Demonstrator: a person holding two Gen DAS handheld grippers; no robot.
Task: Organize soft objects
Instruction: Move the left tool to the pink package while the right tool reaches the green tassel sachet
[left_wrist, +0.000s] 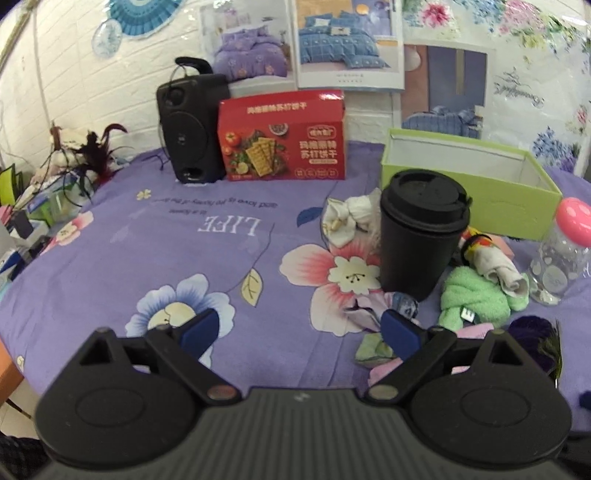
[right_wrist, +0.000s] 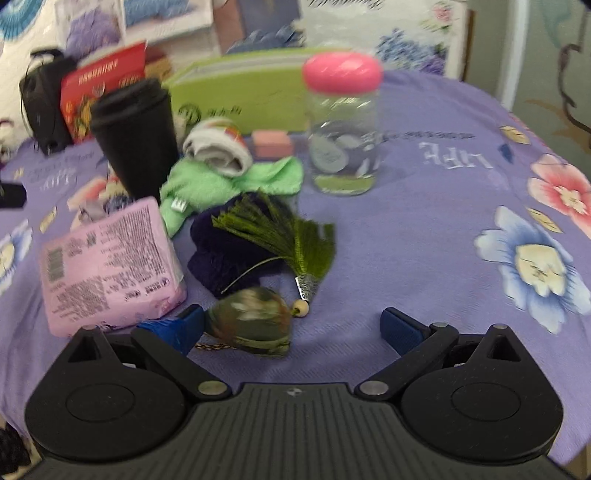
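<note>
Right now my right gripper (right_wrist: 291, 328), fingers spread and empty, is nearer the feather ornament (right_wrist: 255, 325) lying at nine o'clock beside its left finger, long axis across, while my left gripper (left_wrist: 301, 334) hovers released.

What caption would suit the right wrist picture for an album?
Open right gripper over a feather tassel, pink pack and green towel.

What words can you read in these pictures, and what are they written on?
"LIFE": upside down on the purple bedsheet.
"E": white tag on the green towel.
Red cracker box: Chinese print, too small for me to read surely.
Pink packet: tiny print and barcode, unreadable.
Green box: logo, blurred.
Small line above "LIFE": too small.
</note>
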